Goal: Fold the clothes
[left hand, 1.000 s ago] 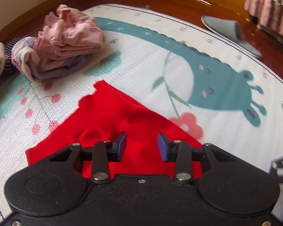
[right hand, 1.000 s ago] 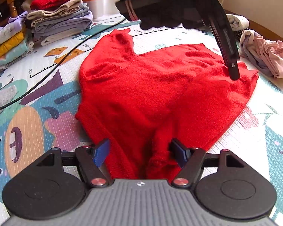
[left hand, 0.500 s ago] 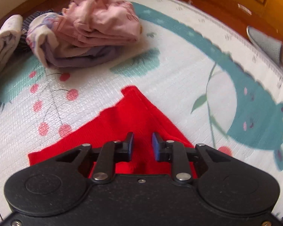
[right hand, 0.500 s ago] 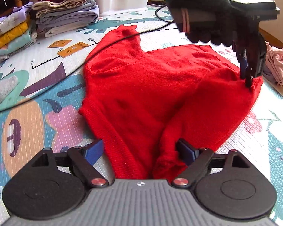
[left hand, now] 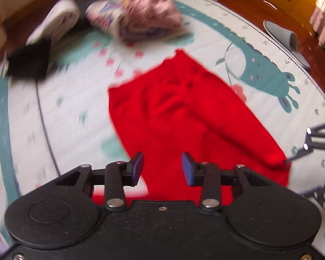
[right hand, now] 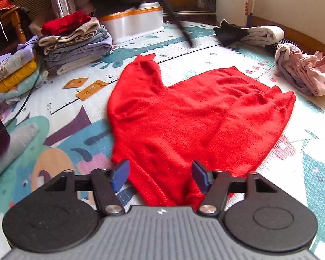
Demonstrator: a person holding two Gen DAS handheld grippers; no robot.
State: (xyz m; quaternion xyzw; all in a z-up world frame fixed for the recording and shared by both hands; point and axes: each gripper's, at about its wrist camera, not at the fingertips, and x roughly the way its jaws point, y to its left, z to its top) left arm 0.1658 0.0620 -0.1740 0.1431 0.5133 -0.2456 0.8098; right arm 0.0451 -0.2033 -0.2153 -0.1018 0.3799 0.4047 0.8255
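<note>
A red knitted sweater (right hand: pixel 190 117) lies spread on the patterned play mat (right hand: pixel 314 151), one sleeve folded across its body. It also shows in the left wrist view (left hand: pixel 184 117), which is blurred. My left gripper (left hand: pixel 162 169) is open and empty above the sweater's edge. My right gripper (right hand: pixel 160 175) is open, its jaws on either side of the sweater's near end, holding nothing. The right gripper's linkage shows at the right edge of the left wrist view (left hand: pixel 318 143).
Stacks of folded clothes (right hand: pixel 75 41) stand at the back left. A crumpled pink and purple pile (right hand: pixel 307 75) lies at the right. A rolled white garment (right hand: pixel 264 34) and a black item (right hand: pixel 227 33) lie behind. A white storage box (right hand: pixel 134 21) and a grey slipper (left hand: pixel 286 41) border the mat.
My left gripper has opened, let go of the sweater's corner and pulled back and up. The left hand has left the right wrist view. My right gripper stays open at the near end.
</note>
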